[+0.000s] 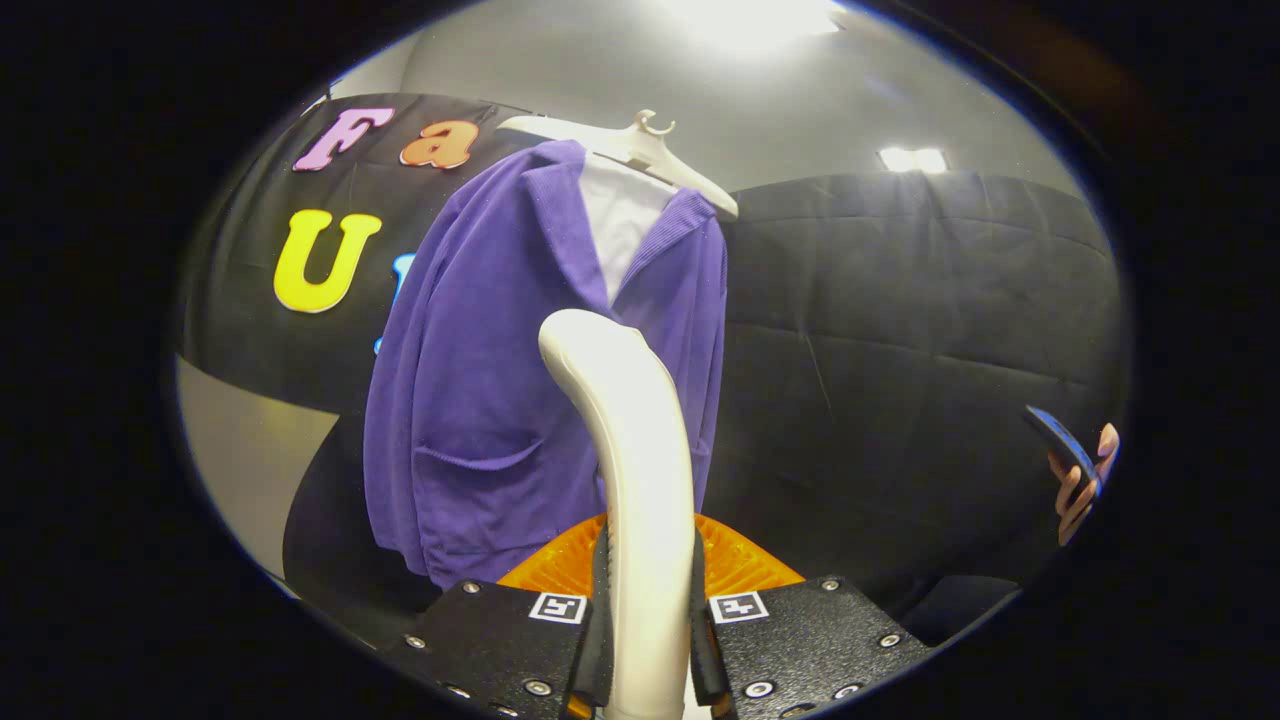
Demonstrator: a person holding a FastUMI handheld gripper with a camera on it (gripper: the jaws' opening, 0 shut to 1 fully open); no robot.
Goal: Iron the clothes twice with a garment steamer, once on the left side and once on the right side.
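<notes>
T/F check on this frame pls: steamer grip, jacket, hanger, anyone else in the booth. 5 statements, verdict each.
1. The gripper has its jaws shut on the steamer handle, one on each side. True.
2. The purple jacket lies flat on a table. False: it hangs on a white hanger, beyond the handle.
3. A white garment shows inside the jacket's open collar. True.
4. The jacket has no pocket. False: a patch pocket sits on its lower front.
5. A hand off to the right holds a second steamer. False: it holds a phone.
</notes>
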